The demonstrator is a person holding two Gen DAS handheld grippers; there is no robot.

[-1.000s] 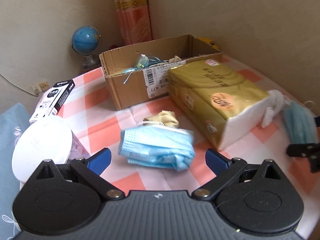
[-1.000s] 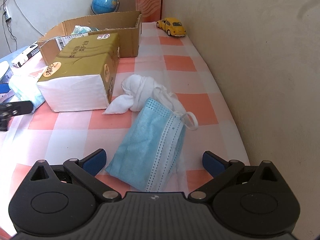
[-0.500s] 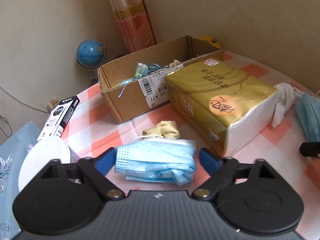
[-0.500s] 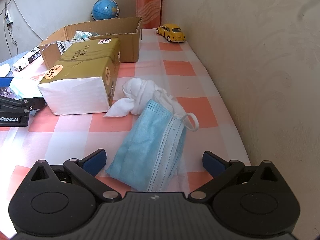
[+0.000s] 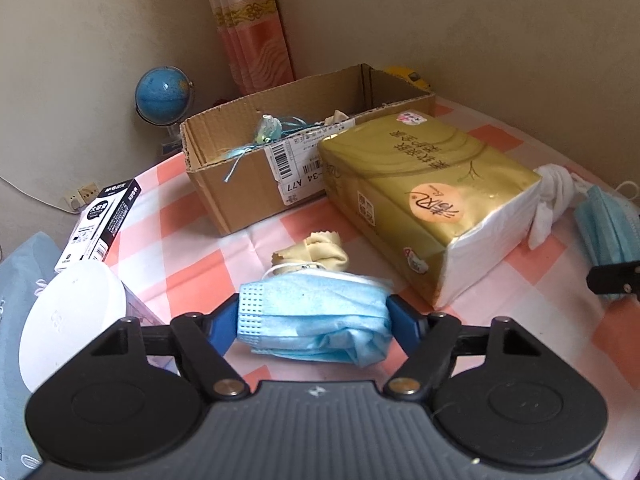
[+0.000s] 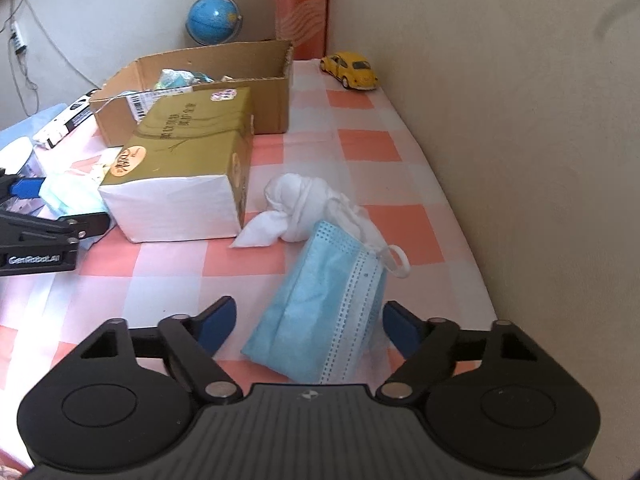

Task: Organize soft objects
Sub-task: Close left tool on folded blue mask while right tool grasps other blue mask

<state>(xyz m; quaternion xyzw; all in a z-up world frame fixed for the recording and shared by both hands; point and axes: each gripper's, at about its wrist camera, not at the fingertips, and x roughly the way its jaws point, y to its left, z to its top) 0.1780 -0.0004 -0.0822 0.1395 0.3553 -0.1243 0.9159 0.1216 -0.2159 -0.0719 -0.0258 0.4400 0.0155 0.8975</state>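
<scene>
Pads (image 5: pixel 224 328) pinch mask (image 5: pixel 314 320) — seemingly.

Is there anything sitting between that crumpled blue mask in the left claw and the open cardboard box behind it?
Only a small yellow cloth lies just behind the blue mask; past it, bare tablecloth runs to the cardboard box.

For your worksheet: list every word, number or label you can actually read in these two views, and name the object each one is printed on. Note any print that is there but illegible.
"A77": white shipping label on the cardboard box.
"34": same label, beside the barcodes.
"GenRobot.AI": body of the left claw, seen from the right wrist view.
Gold tissue pack: Chinese characters and an orange round logo, not legible to me.
Black-and-white carton: print too small.
Globe: too blurred.
</scene>
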